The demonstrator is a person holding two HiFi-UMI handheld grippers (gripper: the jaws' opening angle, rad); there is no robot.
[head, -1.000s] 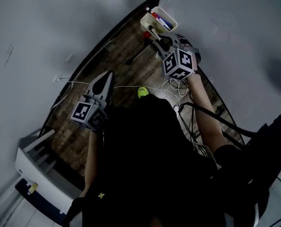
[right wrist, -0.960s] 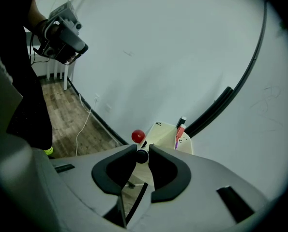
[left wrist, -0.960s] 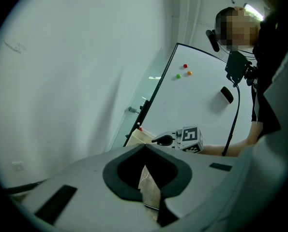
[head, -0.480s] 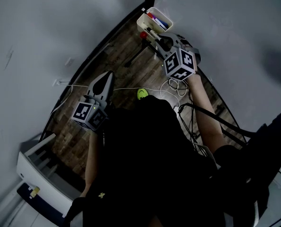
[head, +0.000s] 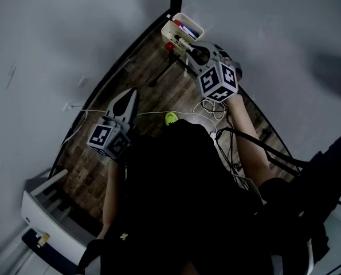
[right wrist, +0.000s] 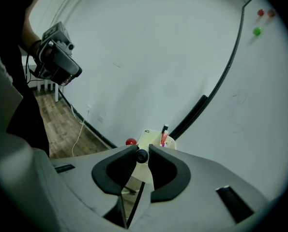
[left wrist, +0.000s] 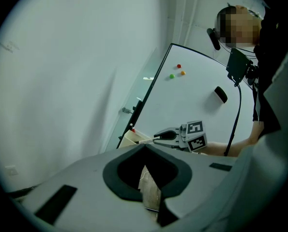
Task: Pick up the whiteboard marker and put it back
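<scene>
My right gripper is shut on the whiteboard marker, whose dark round end shows between the jaw tips. From the left gripper view the marker is a pale stick poking out of the right gripper toward the cream tray. That tray hangs at the whiteboard's lower corner and holds red and blue markers. My left gripper hangs lower at the left, shut, with nothing in it.
The whiteboard carries three small magnets and a black eraser. A red ball sits beside the tray. Cables and a green object lie on the wood floor; a white cart stands at the lower left.
The right gripper has risen a little with the marker, and its tips are now nearer the tray. The left gripper has stayed put.
</scene>
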